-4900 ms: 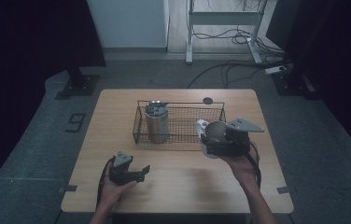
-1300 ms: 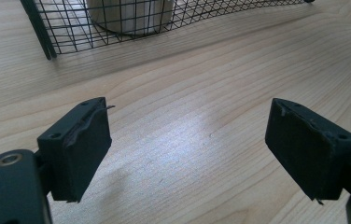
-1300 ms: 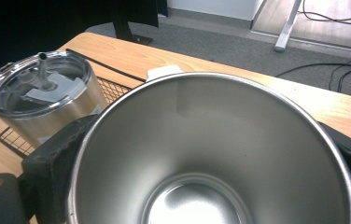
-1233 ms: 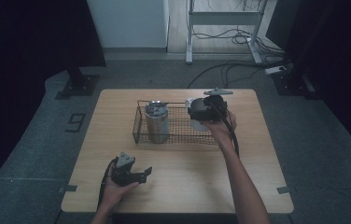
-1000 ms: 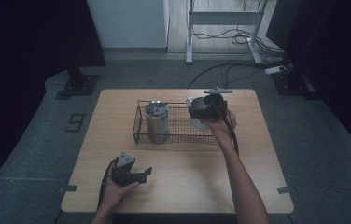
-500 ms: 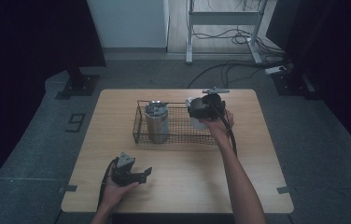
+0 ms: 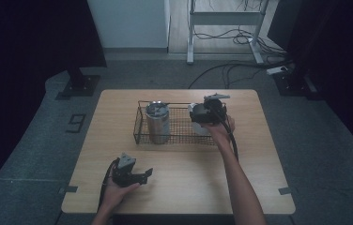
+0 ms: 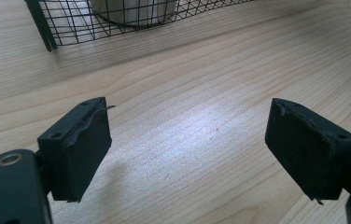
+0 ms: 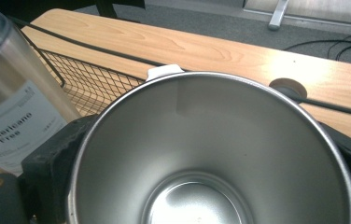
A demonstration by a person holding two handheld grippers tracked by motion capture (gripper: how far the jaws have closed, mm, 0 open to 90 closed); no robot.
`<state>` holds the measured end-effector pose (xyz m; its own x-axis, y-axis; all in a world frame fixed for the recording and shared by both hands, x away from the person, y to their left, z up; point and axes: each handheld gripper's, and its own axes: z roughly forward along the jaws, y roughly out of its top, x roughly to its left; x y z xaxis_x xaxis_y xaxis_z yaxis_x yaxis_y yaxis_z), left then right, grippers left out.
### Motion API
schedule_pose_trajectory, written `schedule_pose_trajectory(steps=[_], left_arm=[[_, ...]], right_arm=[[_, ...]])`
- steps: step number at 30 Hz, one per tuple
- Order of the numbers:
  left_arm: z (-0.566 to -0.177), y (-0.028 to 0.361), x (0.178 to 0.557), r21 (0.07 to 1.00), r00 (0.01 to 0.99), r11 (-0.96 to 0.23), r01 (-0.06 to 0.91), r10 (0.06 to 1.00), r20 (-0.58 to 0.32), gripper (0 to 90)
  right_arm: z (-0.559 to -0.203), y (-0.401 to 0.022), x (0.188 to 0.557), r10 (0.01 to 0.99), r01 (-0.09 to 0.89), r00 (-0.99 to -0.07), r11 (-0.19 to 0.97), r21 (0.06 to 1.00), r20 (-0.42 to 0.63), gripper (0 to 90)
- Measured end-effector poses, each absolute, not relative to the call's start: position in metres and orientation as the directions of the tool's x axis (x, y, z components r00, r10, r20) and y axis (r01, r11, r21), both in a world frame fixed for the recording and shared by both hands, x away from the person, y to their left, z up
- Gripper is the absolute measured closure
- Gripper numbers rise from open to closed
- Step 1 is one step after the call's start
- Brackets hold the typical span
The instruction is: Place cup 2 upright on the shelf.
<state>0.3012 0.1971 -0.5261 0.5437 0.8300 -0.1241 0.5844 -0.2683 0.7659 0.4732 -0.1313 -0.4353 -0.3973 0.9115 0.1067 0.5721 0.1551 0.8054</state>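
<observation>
A stainless steel cup [image 9: 211, 140] with a white tab on its rim sits between the black jaws of my right gripper [image 9: 201, 158], which is shut on its sides. In the high view my right gripper [image 7: 203, 115] hangs over the right end of a black wire basket [image 7: 139, 127]. A tall metal tumbler [image 7: 157, 122] with a printed label [image 9: 10, 126] stands upright in the basket's left half. Near the table's front edge my left gripper [image 7: 142, 176] rests low and open. In the left gripper view its pads [image 8: 82, 144] stand wide apart over bare wood.
The wooden table [image 7: 259, 154] has bare room in front of and to the right of the basket. A round cable hole [image 9: 287, 87] sits near the far edge. Cables and a metal stand base [image 7: 221, 33] lie on the floor beyond.
My right gripper carried the cup from the table's front right to above the basket's right end, and has sunk a little lower there in the last second. The left gripper stayed put.
</observation>
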Motion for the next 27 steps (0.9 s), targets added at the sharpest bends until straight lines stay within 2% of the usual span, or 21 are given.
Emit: schedule_pose_trajectory(steps=[27], left_arm=[[-0.529, 0.195, 0.302, 0.757, 0.550, -0.280, 0.591, 0.826, -0.123, 14.6]], right_arm=[[-0.460, -0.132, 0.474, 0.922, 0.617, -0.383, 0.213, 0.758, 0.053, 5.5]])
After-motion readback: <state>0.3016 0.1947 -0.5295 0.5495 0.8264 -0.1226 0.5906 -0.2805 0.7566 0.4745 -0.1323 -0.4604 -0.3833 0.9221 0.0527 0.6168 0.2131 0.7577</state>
